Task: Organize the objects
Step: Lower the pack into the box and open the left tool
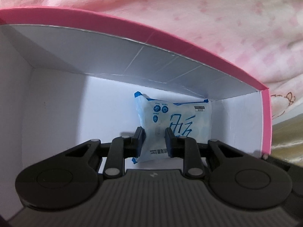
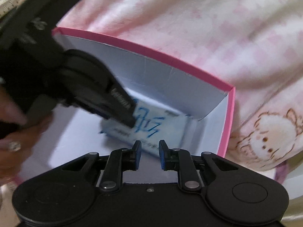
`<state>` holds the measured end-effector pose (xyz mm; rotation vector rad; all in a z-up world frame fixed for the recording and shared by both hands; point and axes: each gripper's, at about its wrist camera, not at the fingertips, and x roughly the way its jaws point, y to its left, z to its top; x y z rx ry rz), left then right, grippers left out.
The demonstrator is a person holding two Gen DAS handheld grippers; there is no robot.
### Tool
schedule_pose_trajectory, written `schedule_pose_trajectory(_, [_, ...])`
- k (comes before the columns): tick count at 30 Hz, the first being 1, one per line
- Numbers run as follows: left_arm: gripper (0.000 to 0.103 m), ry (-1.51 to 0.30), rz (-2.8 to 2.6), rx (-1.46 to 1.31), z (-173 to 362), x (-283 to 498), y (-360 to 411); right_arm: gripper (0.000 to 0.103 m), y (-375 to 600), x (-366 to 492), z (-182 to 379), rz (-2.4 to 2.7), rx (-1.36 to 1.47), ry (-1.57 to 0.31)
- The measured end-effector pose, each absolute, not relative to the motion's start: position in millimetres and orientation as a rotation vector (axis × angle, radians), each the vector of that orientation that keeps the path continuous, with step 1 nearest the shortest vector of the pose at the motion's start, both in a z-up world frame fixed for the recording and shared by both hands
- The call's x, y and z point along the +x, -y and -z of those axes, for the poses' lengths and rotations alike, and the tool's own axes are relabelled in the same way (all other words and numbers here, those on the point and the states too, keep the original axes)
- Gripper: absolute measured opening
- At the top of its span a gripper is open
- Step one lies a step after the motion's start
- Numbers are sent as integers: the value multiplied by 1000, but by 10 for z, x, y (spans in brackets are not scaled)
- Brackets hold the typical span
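Left claw (image 1: 153, 141) pinching blue wipes packet (image 1: 176, 124) inside pink box (image 1: 132, 32); right claw (image 2: 150, 156) spread, empty.

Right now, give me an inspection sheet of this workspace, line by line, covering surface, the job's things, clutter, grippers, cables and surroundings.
Surface: pink printed fabric under and behind the box.
Job's things: pink-rimmed white box, open; blue-and-white packet lying inside near its far wall.
Clutter: nothing seen.
Grippers: left gripper inside the box, fingers on either side of the packet, grip cannot be confirmed; right gripper open, holding nothing, above the box's near side.
Cables: nothing seen.
Surroundings: cartoon animal print on the fabric.
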<state>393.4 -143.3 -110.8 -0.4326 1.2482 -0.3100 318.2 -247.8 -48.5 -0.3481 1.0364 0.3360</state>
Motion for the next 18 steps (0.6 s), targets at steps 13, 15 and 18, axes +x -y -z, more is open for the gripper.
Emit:
schedule_pose_trajectory(13, [32, -1161, 340, -298, 993, 3740, 1638, 21, 2462, 3143, 570, -315, -343, -1028])
schedule_pose_trajectory(15, [41, -1143, 378, -289, 935, 3648, 1593, 24, 2520, 3079, 494, -323, -282, -1017])
schedule_pose_trajectory(18, [43, -1116, 407, -263, 833, 3548, 1470, 29, 2628, 2922, 360, -337, -182, -996])
